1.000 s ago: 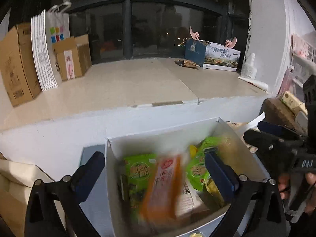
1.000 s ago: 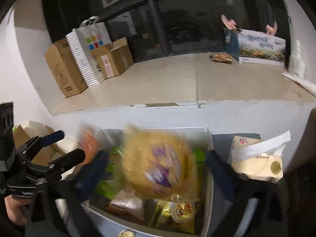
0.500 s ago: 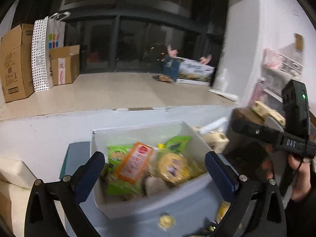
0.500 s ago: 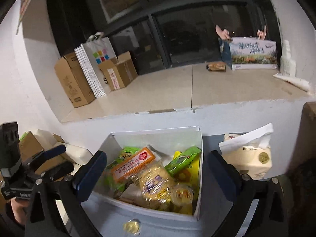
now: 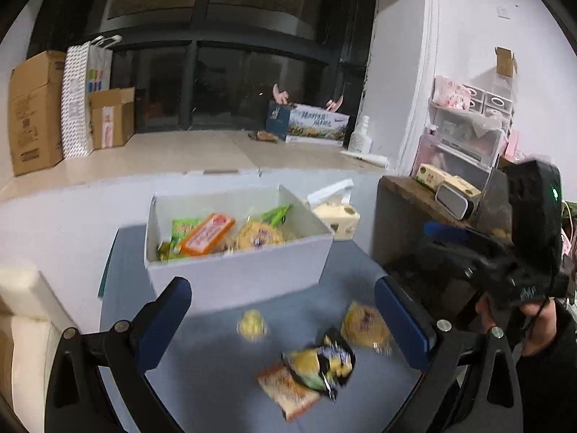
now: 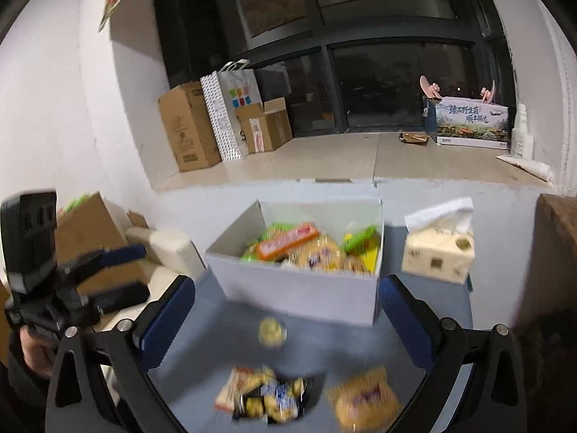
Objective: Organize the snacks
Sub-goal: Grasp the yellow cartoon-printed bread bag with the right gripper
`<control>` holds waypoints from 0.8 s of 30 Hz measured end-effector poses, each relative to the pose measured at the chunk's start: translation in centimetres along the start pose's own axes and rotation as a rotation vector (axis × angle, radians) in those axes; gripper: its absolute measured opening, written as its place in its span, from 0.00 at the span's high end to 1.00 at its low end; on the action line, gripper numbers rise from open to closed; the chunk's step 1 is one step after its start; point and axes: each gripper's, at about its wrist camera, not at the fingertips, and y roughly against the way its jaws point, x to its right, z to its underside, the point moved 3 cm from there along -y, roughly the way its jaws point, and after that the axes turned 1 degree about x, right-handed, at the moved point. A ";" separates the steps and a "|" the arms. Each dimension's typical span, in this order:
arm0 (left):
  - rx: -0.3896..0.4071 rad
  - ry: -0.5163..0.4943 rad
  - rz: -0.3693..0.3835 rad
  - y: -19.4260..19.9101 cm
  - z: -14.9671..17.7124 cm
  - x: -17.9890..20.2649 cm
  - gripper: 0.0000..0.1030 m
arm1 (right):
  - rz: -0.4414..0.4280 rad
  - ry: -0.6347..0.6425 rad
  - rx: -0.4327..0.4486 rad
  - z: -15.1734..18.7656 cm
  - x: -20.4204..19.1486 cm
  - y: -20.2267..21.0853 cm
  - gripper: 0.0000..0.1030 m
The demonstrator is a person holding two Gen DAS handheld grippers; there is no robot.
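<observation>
Four snacks lie loose, near of the box

Four snacks are on the blue worktop (image 5: 230, 379), near of the white box (image 5: 238, 274), which already holds several packets. Both tools are spread wide and hold nothing. In the left wrist view the left tool (image 5: 283, 319) frames the loose ones: a small round snack (image 5: 252, 326) closest to the box, a round yellow pack (image 5: 365, 324) just inside the right finger, a dark bag (image 5: 321, 362) overlapping an orange flat pack (image 5: 285, 389) whose long axis runs from far left to near right. The right tool (image 6: 286, 319) frames the same group, and the yellow pack (image 6: 364, 400) seems its nearer pick. A tissue pack (image 6: 438, 256) stands right of the box. Beyond the worktop a pale ledge (image 6: 324, 158) carries cartons before dark windows.
</observation>
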 end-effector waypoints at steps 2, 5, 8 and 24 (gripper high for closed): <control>0.023 0.021 -0.009 1.3 1.2 0.1 0.00 | -0.014 -0.020 -0.007 2.2 -0.1 1.0 0.00; 0.018 0.019 0.025 2.5 2.8 0.4 0.00 | 0.009 -0.066 0.004 5.1 0.3 2.4 0.00; 0.009 0.004 -0.021 2.9 3.7 0.3 0.00 | 0.031 -0.072 -0.023 6.9 0.6 2.8 0.00; -0.006 0.068 -0.003 3.3 5.2 -1.1 0.00 | 0.192 -0.037 -0.234 12.7 4.9 -2.1 0.00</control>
